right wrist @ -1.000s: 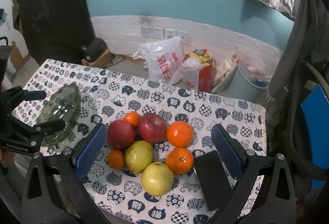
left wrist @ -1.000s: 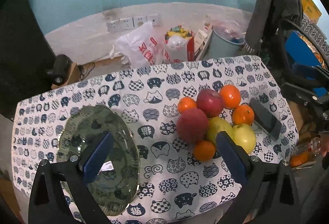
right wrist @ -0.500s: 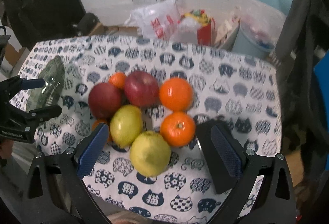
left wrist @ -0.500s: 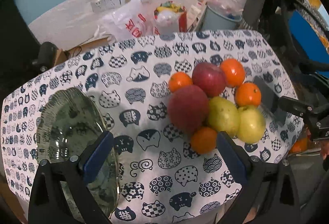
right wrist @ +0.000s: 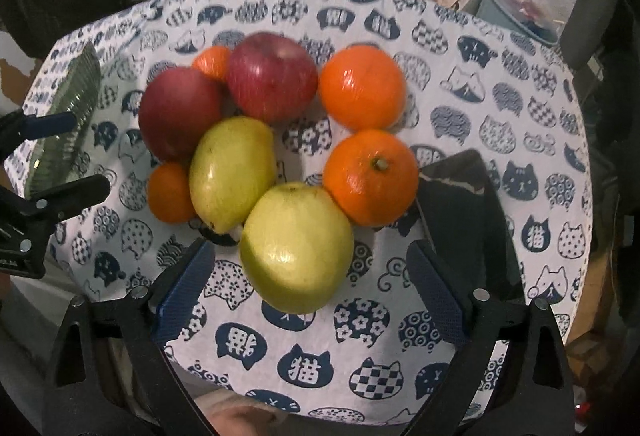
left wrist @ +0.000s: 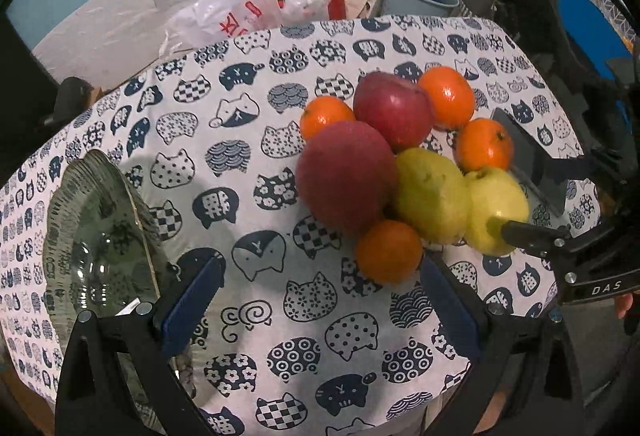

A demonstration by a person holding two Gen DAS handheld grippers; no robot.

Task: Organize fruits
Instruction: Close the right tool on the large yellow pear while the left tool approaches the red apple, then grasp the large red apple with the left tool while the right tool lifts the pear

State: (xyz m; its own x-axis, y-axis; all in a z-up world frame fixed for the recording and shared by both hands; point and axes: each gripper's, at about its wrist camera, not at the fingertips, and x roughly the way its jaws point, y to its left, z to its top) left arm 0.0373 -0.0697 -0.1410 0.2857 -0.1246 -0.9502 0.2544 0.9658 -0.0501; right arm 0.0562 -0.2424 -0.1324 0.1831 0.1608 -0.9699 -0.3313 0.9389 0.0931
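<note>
Blue-padded and spread wide, our right claw [right wrist: 308,296] hangs over a cat-print table [right wrist: 500,84] with nothing gripped. Its jaws have just been closing a little, and the nearest yellow-green fruit [right wrist: 296,248] sits between them, the pads not yet touching it. Beyond the claw lies the rest of the pile: a second yellow-green fruit [right wrist: 232,172], two red apples [right wrist: 272,76], and four oranges [right wrist: 362,86], all bunched together and touching. A dark phone [right wrist: 460,204] lies just right of the claw.

Our left claw [left wrist: 316,300] is also wide apart and empty. The smallest orange [left wrist: 388,250] sits just ahead of its right pad. A glass plate [left wrist: 100,228] lies to its left, with nothing on it.

We judge the task barely begun: every fruit is still in the heap, none on the plate. All the sorting remains.

From the left wrist we see the plate face-on and its bare inside; from the right wrist it is only a thin edge far to the left. Only the right wrist view shows the nearest fruit framed by the pads.
</note>
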